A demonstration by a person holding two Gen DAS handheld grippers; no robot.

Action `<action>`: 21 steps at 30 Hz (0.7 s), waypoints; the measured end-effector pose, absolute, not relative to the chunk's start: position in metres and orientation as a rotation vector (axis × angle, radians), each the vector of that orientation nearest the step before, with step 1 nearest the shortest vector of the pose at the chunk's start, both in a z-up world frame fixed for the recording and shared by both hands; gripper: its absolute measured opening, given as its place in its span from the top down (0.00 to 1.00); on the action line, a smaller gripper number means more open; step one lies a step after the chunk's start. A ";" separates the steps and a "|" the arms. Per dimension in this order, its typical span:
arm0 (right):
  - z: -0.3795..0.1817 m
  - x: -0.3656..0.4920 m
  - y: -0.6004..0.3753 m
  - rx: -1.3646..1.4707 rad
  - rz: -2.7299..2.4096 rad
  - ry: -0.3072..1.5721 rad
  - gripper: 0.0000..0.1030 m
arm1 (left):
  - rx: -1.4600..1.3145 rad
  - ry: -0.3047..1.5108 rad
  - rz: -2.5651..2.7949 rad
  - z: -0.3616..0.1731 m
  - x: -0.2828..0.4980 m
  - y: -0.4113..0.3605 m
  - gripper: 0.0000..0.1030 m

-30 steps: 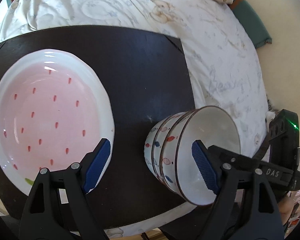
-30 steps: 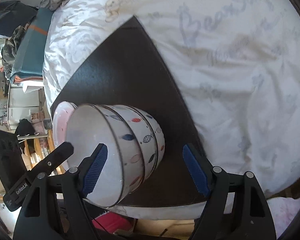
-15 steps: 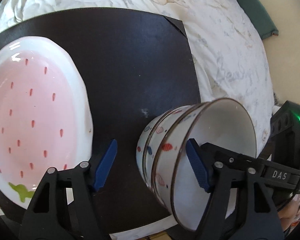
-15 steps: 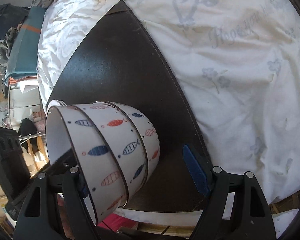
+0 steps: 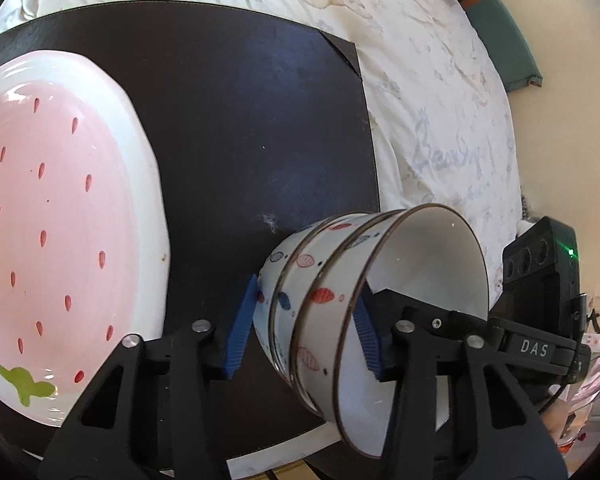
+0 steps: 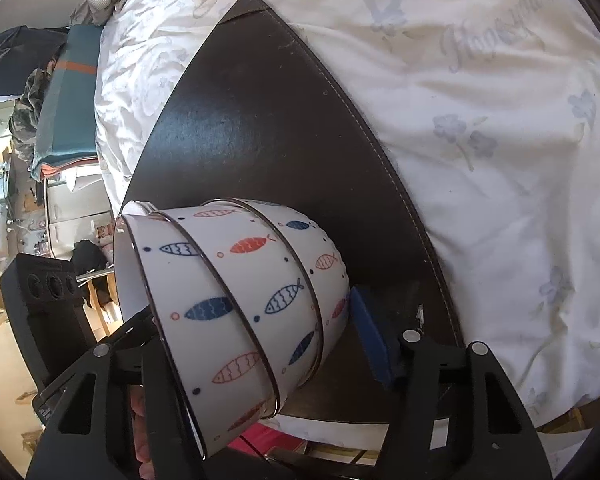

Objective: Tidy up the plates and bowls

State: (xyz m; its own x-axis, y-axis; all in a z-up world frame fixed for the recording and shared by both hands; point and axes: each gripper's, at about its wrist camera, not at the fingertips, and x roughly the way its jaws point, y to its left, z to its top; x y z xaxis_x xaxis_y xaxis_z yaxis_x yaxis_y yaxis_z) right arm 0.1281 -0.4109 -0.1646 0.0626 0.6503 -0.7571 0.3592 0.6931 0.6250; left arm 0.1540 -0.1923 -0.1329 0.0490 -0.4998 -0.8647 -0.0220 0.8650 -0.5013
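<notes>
Tilted bowl stack lower centre w/ both grippers, left gripper jaws closing across it, right gripper jaws closing too, pink plate at left on dark mat

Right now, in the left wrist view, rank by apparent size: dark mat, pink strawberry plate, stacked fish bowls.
1. dark mat
2. pink strawberry plate
3. stacked fish bowls, though nearness to the camera inflates them.
</notes>
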 end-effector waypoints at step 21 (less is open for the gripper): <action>-0.157 0.124 -0.401 0.792 0.239 1.496 0.38 | -0.347 1.452 -0.354 -0.128 0.153 -0.205 0.60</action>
